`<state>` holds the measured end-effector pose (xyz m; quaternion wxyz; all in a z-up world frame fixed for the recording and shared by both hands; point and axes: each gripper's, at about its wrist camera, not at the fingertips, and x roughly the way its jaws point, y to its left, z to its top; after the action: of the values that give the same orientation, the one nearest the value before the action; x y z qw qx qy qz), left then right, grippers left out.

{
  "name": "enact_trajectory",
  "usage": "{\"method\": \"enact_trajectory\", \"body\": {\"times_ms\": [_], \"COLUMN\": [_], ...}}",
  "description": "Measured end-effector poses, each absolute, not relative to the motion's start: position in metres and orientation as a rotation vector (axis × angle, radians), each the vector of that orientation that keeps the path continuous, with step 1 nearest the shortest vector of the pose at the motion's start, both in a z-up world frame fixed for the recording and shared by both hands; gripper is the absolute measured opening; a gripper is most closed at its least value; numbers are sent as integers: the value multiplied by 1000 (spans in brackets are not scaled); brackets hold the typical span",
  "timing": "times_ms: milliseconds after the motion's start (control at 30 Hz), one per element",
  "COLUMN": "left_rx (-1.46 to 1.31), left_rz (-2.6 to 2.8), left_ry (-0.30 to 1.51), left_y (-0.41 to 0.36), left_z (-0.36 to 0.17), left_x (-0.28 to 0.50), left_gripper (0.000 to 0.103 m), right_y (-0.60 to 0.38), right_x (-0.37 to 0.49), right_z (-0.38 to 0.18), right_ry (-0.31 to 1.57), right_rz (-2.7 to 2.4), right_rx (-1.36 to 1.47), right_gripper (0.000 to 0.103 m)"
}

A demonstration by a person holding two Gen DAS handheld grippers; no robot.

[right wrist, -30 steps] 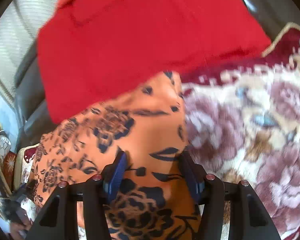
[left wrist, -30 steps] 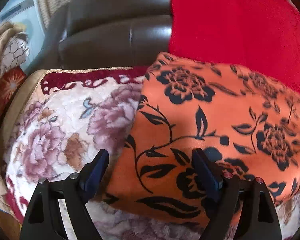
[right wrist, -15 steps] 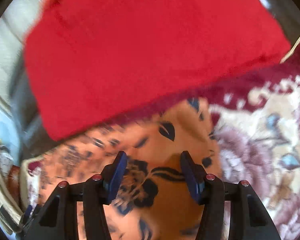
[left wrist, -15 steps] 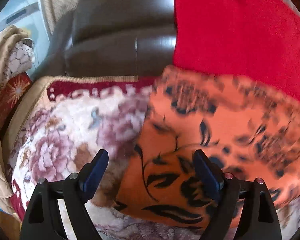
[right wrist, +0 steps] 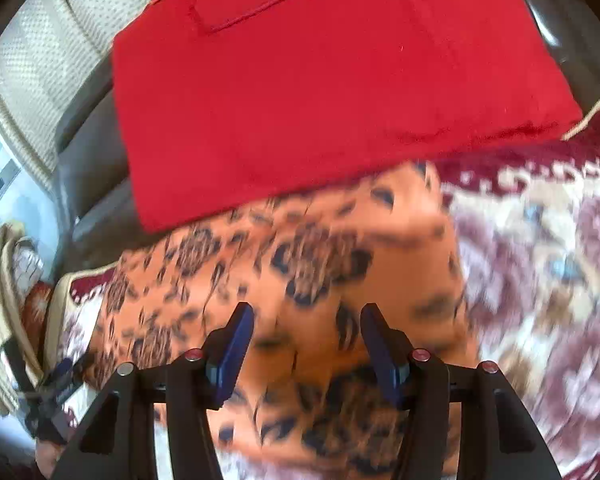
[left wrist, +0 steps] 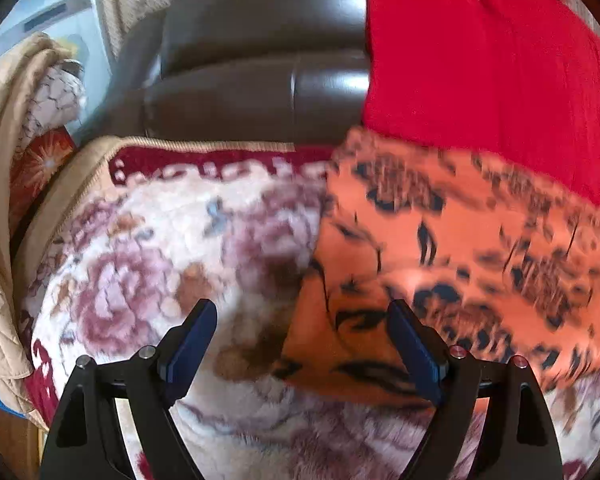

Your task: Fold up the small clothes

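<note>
Both held open and empty, left gripper (left wrist: 302,332) wide, right gripper (right wrist: 306,330) narrower, over orange cloth (left wrist: 460,264); risk of snagging blanket (left wrist: 160,264) too, or disturbing red cloth (right wrist: 320,92).

The left gripper (left wrist: 302,344), jaws spread wide and gripping nothing, hovers over a cream floral plush blanket (left wrist: 148,264). An orange black-flowered cloth (left wrist: 460,264) lies at three o'clock, a red fabric (left wrist: 480,60) at one.

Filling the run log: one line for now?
left gripper: open | right gripper: open | orange floral cloth: flat, unheld
</note>
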<state>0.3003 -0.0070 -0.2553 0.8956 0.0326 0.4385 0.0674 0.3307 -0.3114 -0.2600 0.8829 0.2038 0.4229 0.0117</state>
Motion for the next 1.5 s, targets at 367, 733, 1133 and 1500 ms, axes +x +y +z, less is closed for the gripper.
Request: {"method": "enact_trajectory", "body": {"times_ms": [367, 733, 1133, 1500], "left_rx": [-121, -462, -649, -696], "left_rz": [141, 46, -90, -124], "left_ry": [905, 967, 857, 827], "left_y": [21, 40, 19, 17], "left_z": [-231, -256, -268, -270], "left_x": [262, 248, 285, 296], "left_gripper": [88, 80, 79, 65], "right_y": [-301, -248, -251, -252], "right_x": [289, 310, 331, 344], "right_z": [-240, -268, -295, -314], "right_ry": [834, 850, 854, 929], "right_rz": [120, 335, 358, 319], "right_rx": [407, 552, 706, 757], "right_gripper": [60, 58, 49, 38]}}
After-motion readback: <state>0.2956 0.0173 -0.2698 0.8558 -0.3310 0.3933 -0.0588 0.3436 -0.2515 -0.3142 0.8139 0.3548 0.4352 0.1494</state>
